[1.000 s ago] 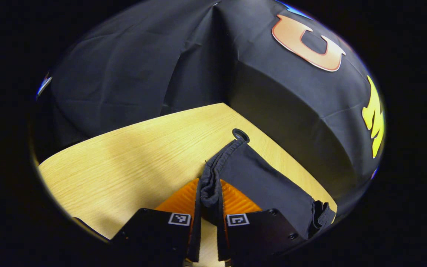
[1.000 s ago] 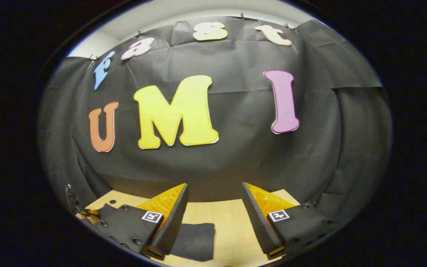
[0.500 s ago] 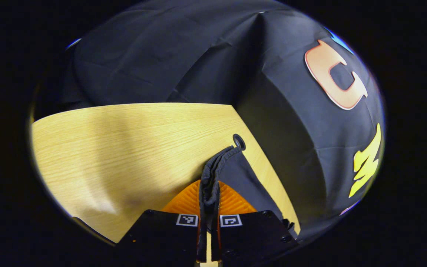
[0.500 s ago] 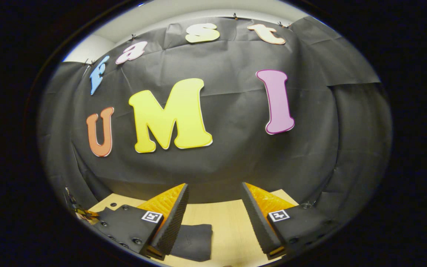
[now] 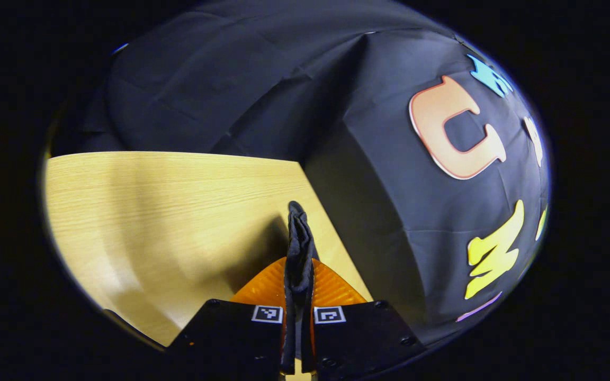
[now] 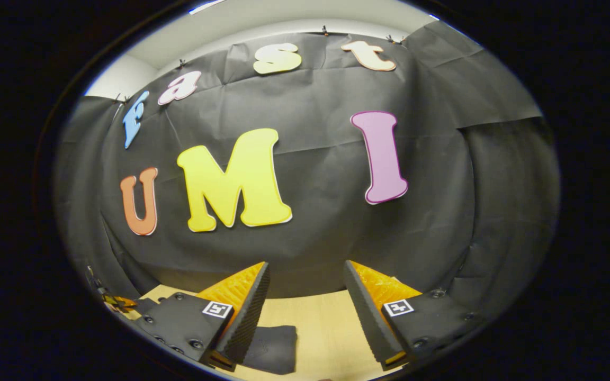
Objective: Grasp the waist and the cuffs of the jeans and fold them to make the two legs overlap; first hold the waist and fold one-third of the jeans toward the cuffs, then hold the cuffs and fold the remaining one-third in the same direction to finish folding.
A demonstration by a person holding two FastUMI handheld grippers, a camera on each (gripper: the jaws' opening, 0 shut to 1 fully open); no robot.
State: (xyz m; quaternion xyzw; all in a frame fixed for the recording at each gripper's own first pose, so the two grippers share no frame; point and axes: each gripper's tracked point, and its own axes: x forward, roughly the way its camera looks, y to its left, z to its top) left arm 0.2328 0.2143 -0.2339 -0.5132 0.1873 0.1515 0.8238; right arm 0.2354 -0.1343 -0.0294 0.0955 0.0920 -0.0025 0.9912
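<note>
Pinching a bunched edge of the jeans (image 5: 298, 248) above the table (image 5: 167, 211).
Left gripper (image 5: 298, 296) is clamped on that dark fold, which stands up limp between its fingers; right gripper (image 6: 305, 307) hangs with jaws spread, holding nothing, over a folded part of the jeans lying on the table. The cloth looks soft and floppy, likely sagging when lifted, so gripping a thick hem or waistband seems safest.

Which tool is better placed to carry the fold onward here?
Left, probably. The left tool is already shut on a bunched edge of the jeans, lifted off the table. The right tool is open, holding nothing, above the table.
</note>
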